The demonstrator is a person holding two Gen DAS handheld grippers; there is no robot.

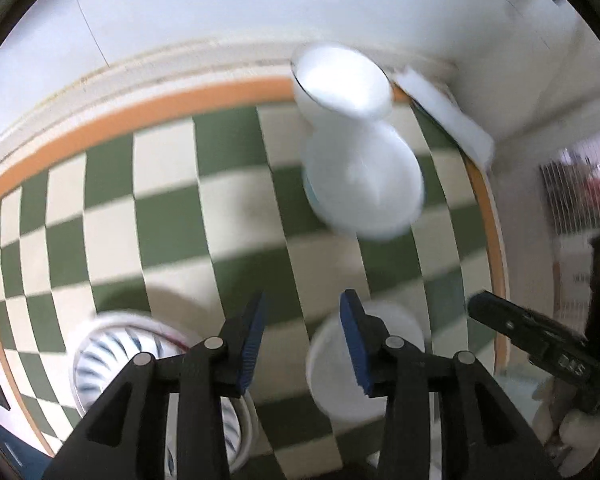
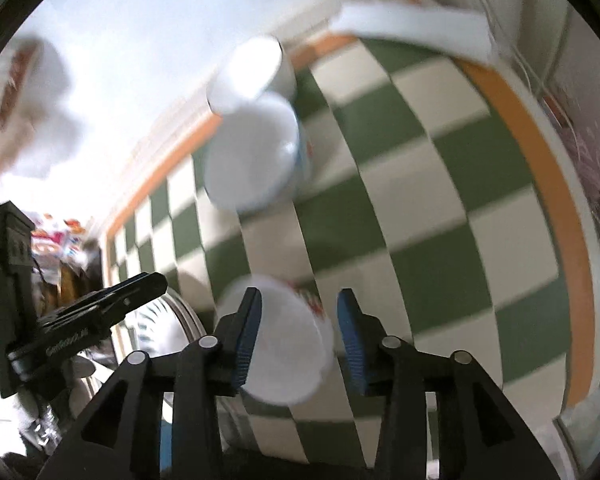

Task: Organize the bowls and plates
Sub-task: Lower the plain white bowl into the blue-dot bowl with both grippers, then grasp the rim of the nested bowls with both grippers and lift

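Note:
My left gripper (image 1: 304, 296) hangs open above the green-and-cream checked tablecloth (image 1: 172, 208), with only cloth showing between its blue pads. Below it to the left sits a blue-striped bowl (image 1: 100, 360), and to the right a plain white bowl (image 1: 332, 368), partly hidden by the right finger. My right gripper (image 2: 299, 294) is open over a white bowl with a red pattern (image 2: 288, 344); its right pad stands clear of the rim. Farther off, a white bowl (image 2: 256, 156) sits beside a white cup-shaped bowl (image 2: 248, 76); both are blurred.
A white foam block (image 2: 412, 28) lies at the table's far corner against the wall. An orange border (image 2: 540, 168) edges the cloth. The striped bowl (image 2: 164, 320) is at the left of the right wrist view. Cluttered shelves are beyond the table edge.

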